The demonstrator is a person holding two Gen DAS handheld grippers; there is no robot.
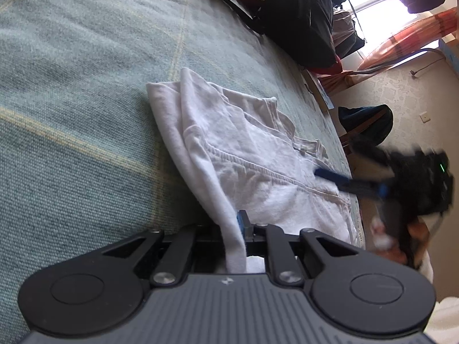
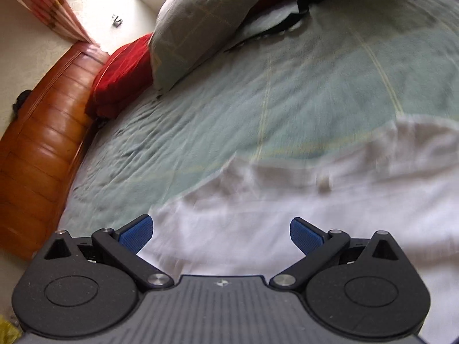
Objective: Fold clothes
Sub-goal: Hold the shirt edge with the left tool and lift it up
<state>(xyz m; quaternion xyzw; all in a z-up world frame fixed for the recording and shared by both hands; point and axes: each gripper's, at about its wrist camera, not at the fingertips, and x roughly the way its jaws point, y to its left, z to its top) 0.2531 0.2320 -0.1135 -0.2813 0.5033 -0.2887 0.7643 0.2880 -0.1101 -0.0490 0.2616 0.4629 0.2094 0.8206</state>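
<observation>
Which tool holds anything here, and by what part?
Left tool pinches a fold at the near edge of the white garment. Right tool is open, holding nothing.

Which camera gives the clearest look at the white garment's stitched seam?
The left wrist view: the white garment lies sharp there, its stitched seam running across the fabric. In the right wrist view the garment is motion-blurred, and no seam can be made out.
</observation>
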